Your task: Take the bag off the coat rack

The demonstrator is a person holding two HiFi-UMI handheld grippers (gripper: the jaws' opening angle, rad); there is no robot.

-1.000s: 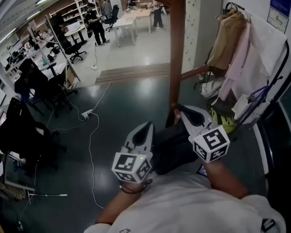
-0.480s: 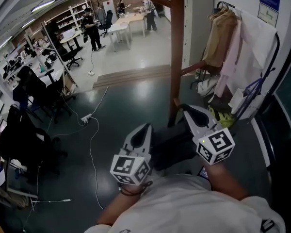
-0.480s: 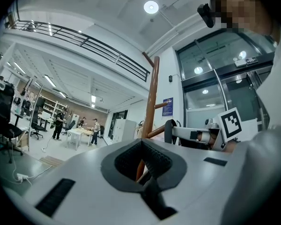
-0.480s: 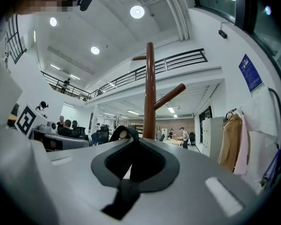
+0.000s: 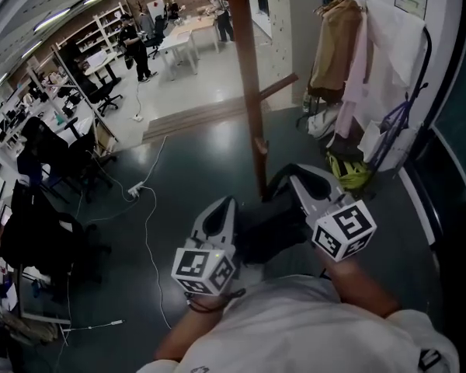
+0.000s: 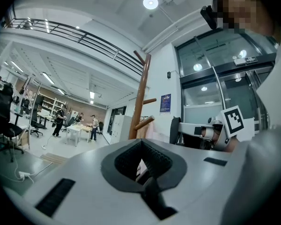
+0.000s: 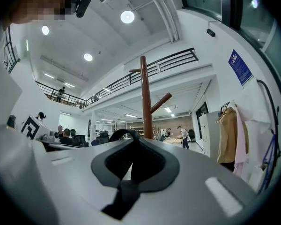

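Observation:
A black bag hangs between my two grippers, just clear of the brown wooden coat rack. My right gripper is shut on the bag's black strap, which loops up over its jaws in the right gripper view. My left gripper sits at the bag's left side with its jaws together; I see no fabric between them in the left gripper view. The rack's pole stands ahead of both grippers, its pegs bare.
Coats hang on a wall rail at the right, with a yellow item on the floor below. A white cable and power strip lie on the dark floor to the left. Office chairs and desks with people stand beyond.
Both grippers and the bag have drawn back from the coat rack's pole. In the head view the pole now stands further left and away from the right gripper's tip.

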